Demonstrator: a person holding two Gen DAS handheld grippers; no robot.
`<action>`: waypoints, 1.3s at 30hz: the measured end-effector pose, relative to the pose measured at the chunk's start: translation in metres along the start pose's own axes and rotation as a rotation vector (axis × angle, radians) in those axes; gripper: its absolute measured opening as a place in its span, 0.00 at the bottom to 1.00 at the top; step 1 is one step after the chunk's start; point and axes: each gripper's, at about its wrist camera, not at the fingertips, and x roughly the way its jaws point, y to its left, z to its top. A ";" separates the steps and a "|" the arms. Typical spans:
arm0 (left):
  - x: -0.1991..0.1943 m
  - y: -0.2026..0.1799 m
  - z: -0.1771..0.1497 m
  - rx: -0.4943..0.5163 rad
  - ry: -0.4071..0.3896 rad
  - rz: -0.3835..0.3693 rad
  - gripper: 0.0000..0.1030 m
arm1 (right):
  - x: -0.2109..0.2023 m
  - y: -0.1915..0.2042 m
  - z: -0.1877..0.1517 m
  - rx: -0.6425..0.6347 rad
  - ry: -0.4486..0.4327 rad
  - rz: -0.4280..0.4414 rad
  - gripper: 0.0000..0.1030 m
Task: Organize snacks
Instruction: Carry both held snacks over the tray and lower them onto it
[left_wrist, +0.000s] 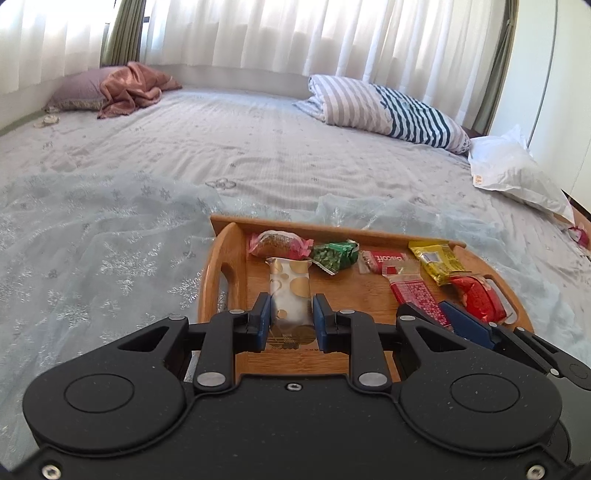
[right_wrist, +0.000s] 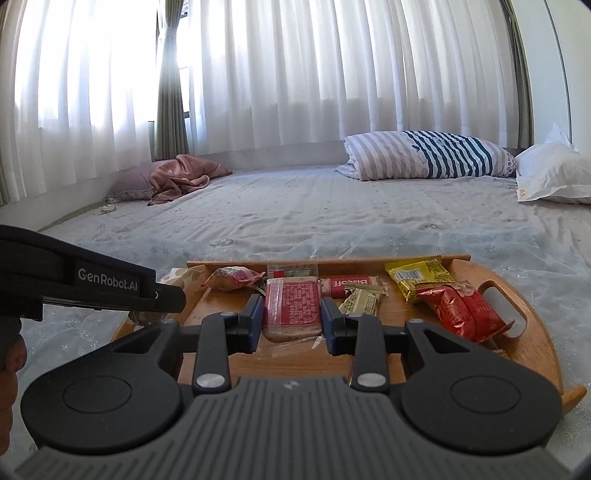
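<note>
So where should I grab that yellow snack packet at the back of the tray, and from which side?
Take the yellow snack packet across its short width at the middle, coming from above. It lies flat on the wooden tray with its long axis slanted, so turn the jaws to match. The tray's back wall sits behind it and the red packet lies against its near end, so a low approach looks blocked.

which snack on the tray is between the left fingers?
The white packet with gold circles, lying lengthwise between the left gripper fingers at the wooden tray's left end. The red printed packet sits between the right gripper fingers instead.
</note>
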 end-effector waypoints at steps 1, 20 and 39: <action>0.006 0.001 0.001 -0.002 0.010 -0.001 0.22 | 0.005 0.001 0.000 -0.003 0.008 -0.003 0.37; 0.056 0.008 0.008 0.008 0.071 0.026 0.22 | 0.061 0.004 -0.001 0.024 0.126 -0.017 0.37; 0.065 0.011 0.007 0.007 0.086 0.038 0.22 | 0.072 0.003 -0.002 0.027 0.159 -0.014 0.37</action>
